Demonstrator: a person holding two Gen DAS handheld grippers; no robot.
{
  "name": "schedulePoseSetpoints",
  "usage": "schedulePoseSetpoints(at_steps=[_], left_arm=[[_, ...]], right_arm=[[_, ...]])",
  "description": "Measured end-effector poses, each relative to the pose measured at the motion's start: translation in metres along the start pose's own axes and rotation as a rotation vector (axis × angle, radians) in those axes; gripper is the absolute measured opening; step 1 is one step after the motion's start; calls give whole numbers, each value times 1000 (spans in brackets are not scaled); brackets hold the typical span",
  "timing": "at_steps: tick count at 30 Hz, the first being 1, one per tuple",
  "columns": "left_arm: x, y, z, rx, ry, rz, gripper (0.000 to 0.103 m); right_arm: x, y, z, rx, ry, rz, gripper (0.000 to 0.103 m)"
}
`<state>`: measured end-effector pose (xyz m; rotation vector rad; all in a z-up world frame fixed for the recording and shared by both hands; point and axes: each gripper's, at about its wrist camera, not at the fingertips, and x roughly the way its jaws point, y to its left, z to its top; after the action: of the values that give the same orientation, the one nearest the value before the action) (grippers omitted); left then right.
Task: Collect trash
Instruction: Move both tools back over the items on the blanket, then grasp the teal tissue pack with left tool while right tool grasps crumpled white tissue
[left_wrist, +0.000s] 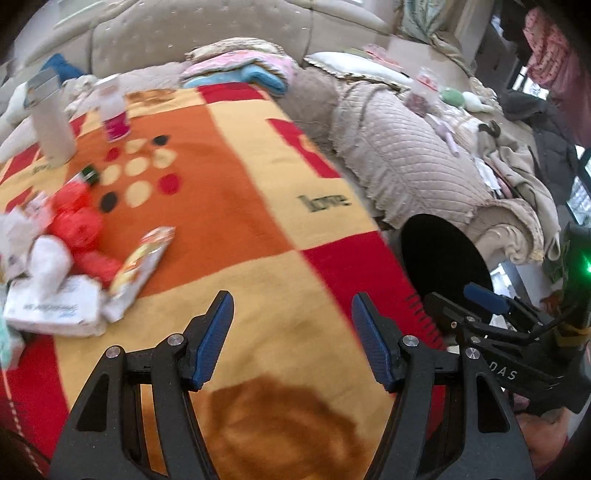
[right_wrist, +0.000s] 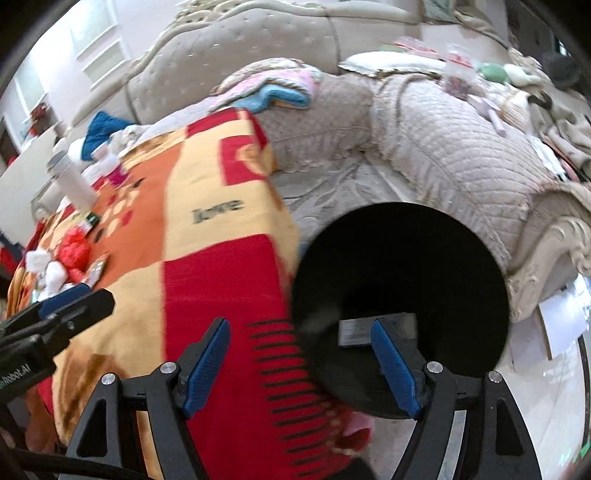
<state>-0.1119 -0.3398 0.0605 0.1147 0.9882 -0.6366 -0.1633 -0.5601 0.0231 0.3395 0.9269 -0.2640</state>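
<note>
A pile of trash lies at the left of the blanket-covered table (left_wrist: 258, 206): red netting (left_wrist: 79, 221), white crumpled tissues (left_wrist: 48, 258), a tissue pack (left_wrist: 55, 310) and a snack wrapper (left_wrist: 142, 264). My left gripper (left_wrist: 291, 343) is open and empty over the table's near part, right of the pile. A black round bin (right_wrist: 402, 284) stands beside the table's right edge. My right gripper (right_wrist: 301, 365) is open and empty, straddling the bin's near rim. A flat item (right_wrist: 354, 330) lies inside the bin. The pile shows far left in the right wrist view (right_wrist: 62, 262).
A white tall bottle (left_wrist: 51, 122) and a pink-labelled bottle (left_wrist: 114, 110) stand at the table's far left. A small green-capped item (left_wrist: 88, 173) lies near them. A beige sofa (left_wrist: 406, 155) with quilted covers and cushions wraps behind and to the right.
</note>
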Motion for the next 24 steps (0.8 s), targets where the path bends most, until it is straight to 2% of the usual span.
schedulePoseSetpoints(at_steps=[7, 18, 21, 24], left_arm=[[-29, 61, -19, -76, -19, 91, 66], [-80, 191, -58, -273, -49, 258, 66], [-87, 221, -66, -329, -54, 285, 66], [-91, 246, -73, -398, -61, 276, 66]], right_arm=[[13, 73, -1, -120, 36, 115, 77], [36, 192, 0, -299, 62, 281, 77], [41, 219, 5, -324, 53, 333, 77], [46, 248, 10, -354, 41, 384, 77]])
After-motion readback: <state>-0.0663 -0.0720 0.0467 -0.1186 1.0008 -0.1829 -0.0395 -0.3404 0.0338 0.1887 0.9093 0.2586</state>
